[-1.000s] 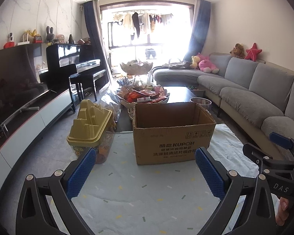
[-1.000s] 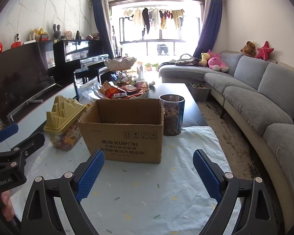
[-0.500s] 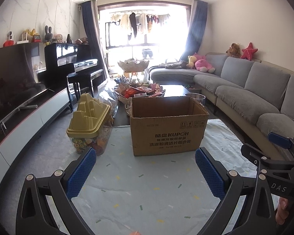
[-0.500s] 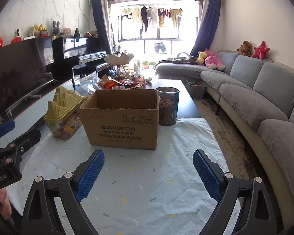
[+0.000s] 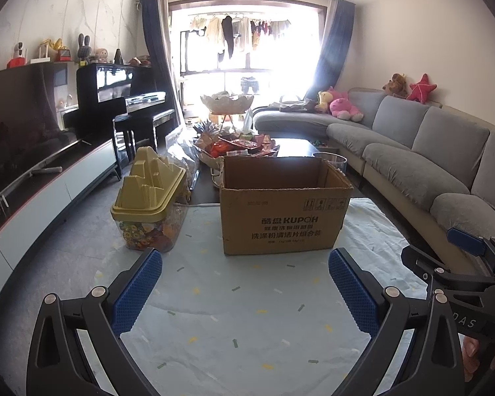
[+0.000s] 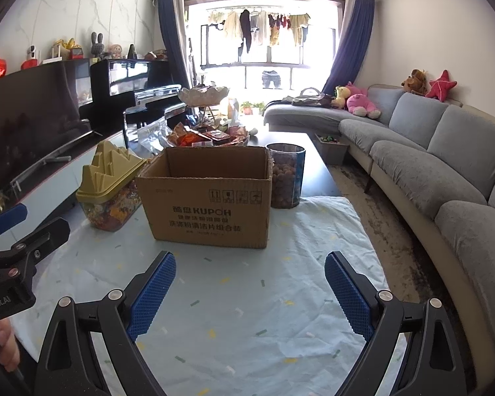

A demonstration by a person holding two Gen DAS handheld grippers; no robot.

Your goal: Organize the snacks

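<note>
cardboard box (image 5: 282, 211) now farther off, printed "kupoh".

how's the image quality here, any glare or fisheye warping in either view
Left wrist view: the window is blown out, washing the curtain with glare; the cardboard box stays sharp. Right wrist view: the window is less overexposed, so the hanging laundry reads clearly. Both views bow straight lines near the dark corners, and the sofa curves strongly.
</note>
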